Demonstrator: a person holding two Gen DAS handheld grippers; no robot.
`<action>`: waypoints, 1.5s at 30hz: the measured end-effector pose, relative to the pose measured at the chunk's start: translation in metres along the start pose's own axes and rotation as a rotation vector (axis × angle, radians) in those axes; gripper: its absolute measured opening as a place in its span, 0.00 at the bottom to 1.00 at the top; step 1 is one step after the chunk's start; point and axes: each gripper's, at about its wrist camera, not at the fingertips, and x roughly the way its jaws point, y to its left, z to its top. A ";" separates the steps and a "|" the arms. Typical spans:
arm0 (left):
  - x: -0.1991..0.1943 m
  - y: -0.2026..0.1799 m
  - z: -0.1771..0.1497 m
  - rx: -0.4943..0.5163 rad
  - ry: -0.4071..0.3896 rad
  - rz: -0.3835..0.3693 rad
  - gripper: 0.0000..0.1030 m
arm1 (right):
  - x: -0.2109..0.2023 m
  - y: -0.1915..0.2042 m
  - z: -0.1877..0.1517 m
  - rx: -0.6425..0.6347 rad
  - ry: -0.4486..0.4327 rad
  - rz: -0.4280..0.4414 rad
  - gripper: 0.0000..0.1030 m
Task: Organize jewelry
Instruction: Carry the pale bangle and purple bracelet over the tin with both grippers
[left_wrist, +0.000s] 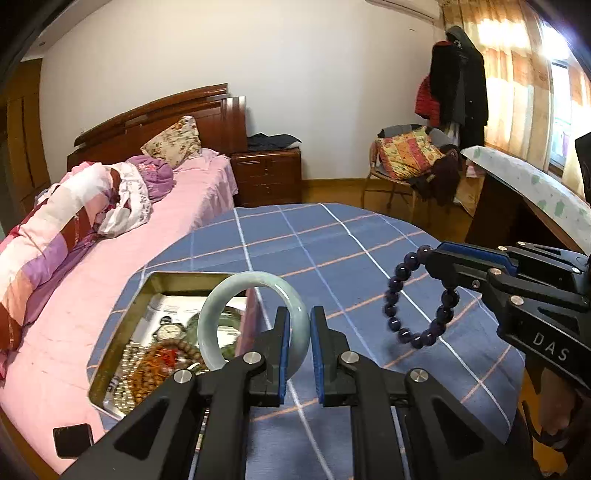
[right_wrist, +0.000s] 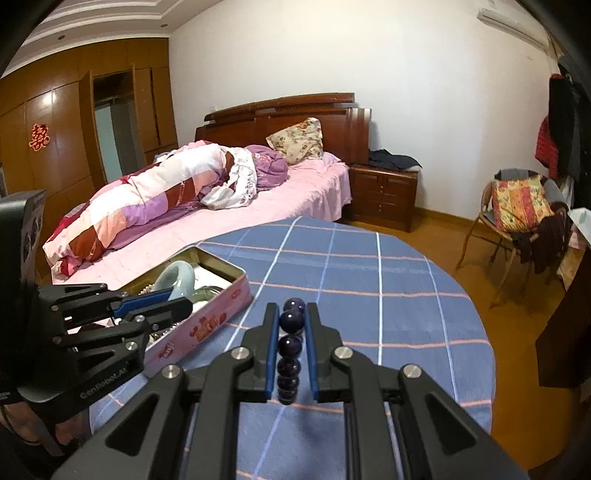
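Note:
My left gripper (left_wrist: 299, 314) is shut on a pale green jade bangle (left_wrist: 221, 306) and holds it upright above the right edge of an open pink tin (left_wrist: 255, 321). The tin holds a watch (left_wrist: 168, 330), brown wooden beads (left_wrist: 162, 363) and a pearl string (left_wrist: 127, 373). My right gripper (right_wrist: 291, 310) is shut on a dark purple bead bracelet (right_wrist: 290, 349), which hangs above the blue checked tablecloth (right_wrist: 369, 280). In the left wrist view the right gripper (left_wrist: 430, 256) holds that bracelet (left_wrist: 417, 295) to the right of the tin. In the right wrist view the left gripper (right_wrist: 177, 295) with the bangle (right_wrist: 177, 278) is over the tin (right_wrist: 207, 325).
The round table with the blue cloth (left_wrist: 332, 240) stands beside a bed with pink sheets (left_wrist: 122, 266). A small black object (left_wrist: 72, 439) lies on the bed near the tin. A chair with cushions (right_wrist: 517, 218) and a nightstand (right_wrist: 384, 195) stand beyond the table.

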 end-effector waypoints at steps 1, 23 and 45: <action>-0.001 0.004 0.001 -0.007 -0.003 0.007 0.10 | 0.001 0.003 0.002 -0.006 -0.002 0.002 0.16; -0.003 0.068 0.004 -0.090 0.003 0.103 0.10 | 0.031 0.061 0.044 -0.131 -0.021 0.073 0.16; 0.029 0.113 -0.013 -0.178 0.084 0.147 0.10 | 0.095 0.105 0.051 -0.216 0.047 0.095 0.16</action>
